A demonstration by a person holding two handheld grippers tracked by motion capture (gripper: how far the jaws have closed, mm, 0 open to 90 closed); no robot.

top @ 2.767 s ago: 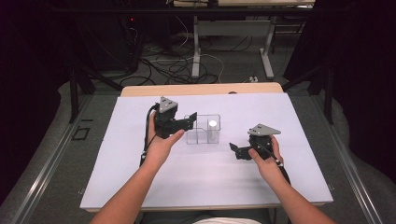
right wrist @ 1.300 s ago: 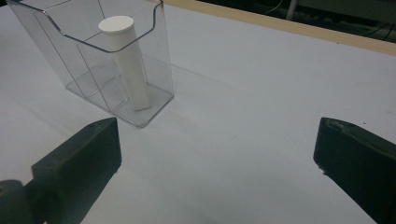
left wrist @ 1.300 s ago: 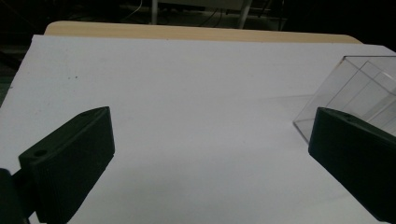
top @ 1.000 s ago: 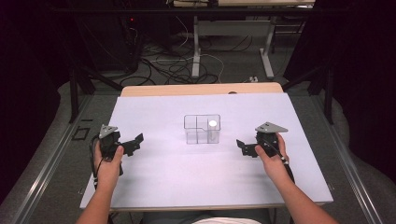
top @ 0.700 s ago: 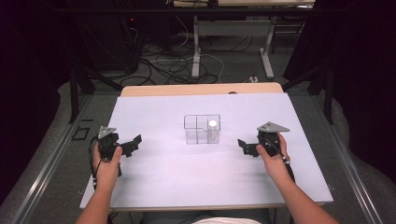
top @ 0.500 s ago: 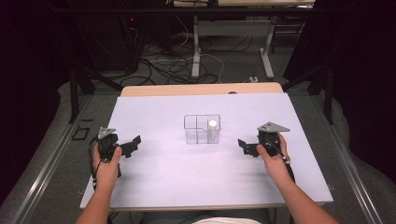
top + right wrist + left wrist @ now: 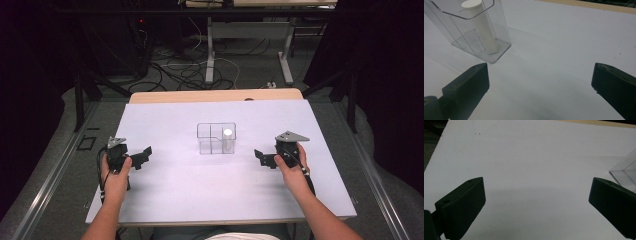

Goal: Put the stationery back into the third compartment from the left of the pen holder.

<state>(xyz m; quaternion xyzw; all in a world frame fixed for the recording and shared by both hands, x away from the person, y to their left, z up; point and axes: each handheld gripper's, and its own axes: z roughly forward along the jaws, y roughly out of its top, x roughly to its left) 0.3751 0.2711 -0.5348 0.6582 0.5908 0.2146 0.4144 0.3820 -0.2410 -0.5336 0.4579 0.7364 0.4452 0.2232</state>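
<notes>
Left gripper (image 7: 141, 155): jaws apart, empty, now well left of the clear box (image 7: 216, 138).
Right gripper (image 7: 261, 156): jaws apart, empty, barely shifted.
White cylinder (image 7: 228, 140): unmoved in box.

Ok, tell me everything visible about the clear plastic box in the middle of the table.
The clear plastic box stands upright and open-topped on the white table sheet, split by inner walls into compartments. A white cylinder leans inside its right-hand compartment. Neither gripper touches it; both rest apart at its sides, jaws open.
</notes>
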